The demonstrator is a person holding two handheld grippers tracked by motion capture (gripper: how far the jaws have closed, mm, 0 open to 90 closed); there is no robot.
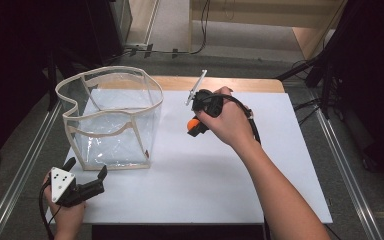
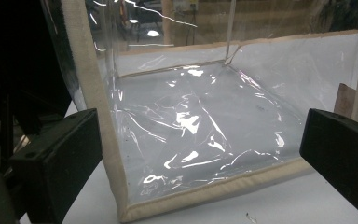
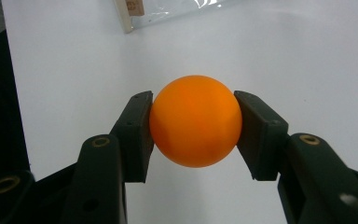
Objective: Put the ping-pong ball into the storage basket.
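Above the white table [image 1: 220, 170], right gripper [image 3: 195, 128] fingers [image 3: 135, 135] clamped on orange ball [image 3: 195, 120]; left gripper [image 2: 200, 158] fingers wide.

Orange ball [image 3: 195, 120] clamped between fingers [image 3: 135, 135] above white table [image 3: 307, 56].

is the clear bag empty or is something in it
Empty. The bag stands open-topped, and the left gripper view shows only bare clear plastic inside. The ball is outside, clamped in the right tool.

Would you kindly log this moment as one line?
right gripper: shut on ball | left gripper: open, facing bag | ball: above table
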